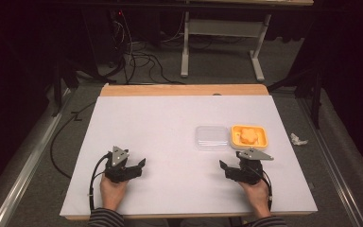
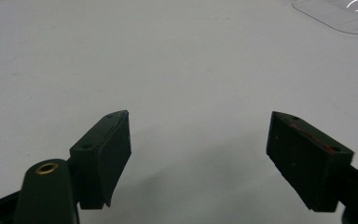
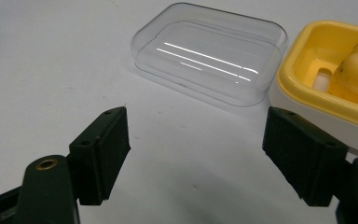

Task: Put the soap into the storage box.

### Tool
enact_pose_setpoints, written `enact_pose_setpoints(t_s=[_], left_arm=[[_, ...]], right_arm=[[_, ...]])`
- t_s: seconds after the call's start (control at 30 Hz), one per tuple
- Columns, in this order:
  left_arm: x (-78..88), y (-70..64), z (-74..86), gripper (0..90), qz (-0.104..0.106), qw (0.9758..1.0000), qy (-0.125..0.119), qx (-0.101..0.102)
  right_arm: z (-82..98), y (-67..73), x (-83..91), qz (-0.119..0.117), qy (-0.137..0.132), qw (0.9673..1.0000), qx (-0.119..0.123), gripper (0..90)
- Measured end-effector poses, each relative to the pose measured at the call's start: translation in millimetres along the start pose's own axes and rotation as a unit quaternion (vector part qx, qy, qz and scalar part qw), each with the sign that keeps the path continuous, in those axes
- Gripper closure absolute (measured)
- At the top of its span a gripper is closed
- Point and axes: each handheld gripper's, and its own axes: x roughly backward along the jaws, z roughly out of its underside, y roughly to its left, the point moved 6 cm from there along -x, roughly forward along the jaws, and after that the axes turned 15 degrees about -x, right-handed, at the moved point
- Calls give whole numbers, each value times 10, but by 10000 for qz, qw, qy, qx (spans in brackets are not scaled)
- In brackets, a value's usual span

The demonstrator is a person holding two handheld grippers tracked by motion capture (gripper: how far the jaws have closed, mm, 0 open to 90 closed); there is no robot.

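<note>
Table [image 1: 170, 137]: white top, wood strip along the far edge. Both grippers sit near the near edge, nothing in hand.

Left gripper [image 1: 139, 166], near-left part of the table: fingers [image 2: 103, 158] spread wide, nothing between them, bare table ahead. Corner of the lid just visible at top right of the left gripper view.

Right gripper [image 1: 225, 168], near-right part, just short of the tray: fingers [image 3: 101, 154] spread, nothing between them. Its right finger is close to the tray's near wall; can't tell if it touches.

Lid [image 1: 211, 137]: clear plastic, flat on the table right of centre, empty, just beside the tray's left side. Looks rim-down in the right gripper view, can't be sure.

Tray [image 1: 262, 137]: yellow inside, white wall, uncovered, toward the right edge. Holds one orange lump [image 1: 249, 136], lobed like a flower from the high view; material unclear.

Off the table: crumpled white scrap [image 1: 298, 139] on the floor to the right.

Step, my read: start pose, approach not begun. Likely job is capping the tray with the lid. Next move calls for a pinch on the lid's edge, lift, centre over the tray, lower square. The left gripper may need to steady the tray. Lid is thin and slick, so slip risk.
</note>
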Motion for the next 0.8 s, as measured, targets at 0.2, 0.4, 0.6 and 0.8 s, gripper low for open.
enact_pose_setpoints(t_s=[0.2, 0.4, 0.6, 0.8], left_arm=[[0, 0, 0, 225, -10, 10000, 3, -3], [2, -1, 0, 226, -2, 10000, -2, -3], [3, -1, 0, 225, -6, 10000, -4, -5], [3, -1, 0, 225, -12, 10000, -5, -8]], right_arm=[[34, 3, -71, 92, 89, 9999, 96, 247], [68, 12, -127, 152, 141, 9997, 141, 251], [75, 33, -151, 163, 132, 9995, 224, 253], [84, 37, -154, 168, 158, 9994, 242, 255]])
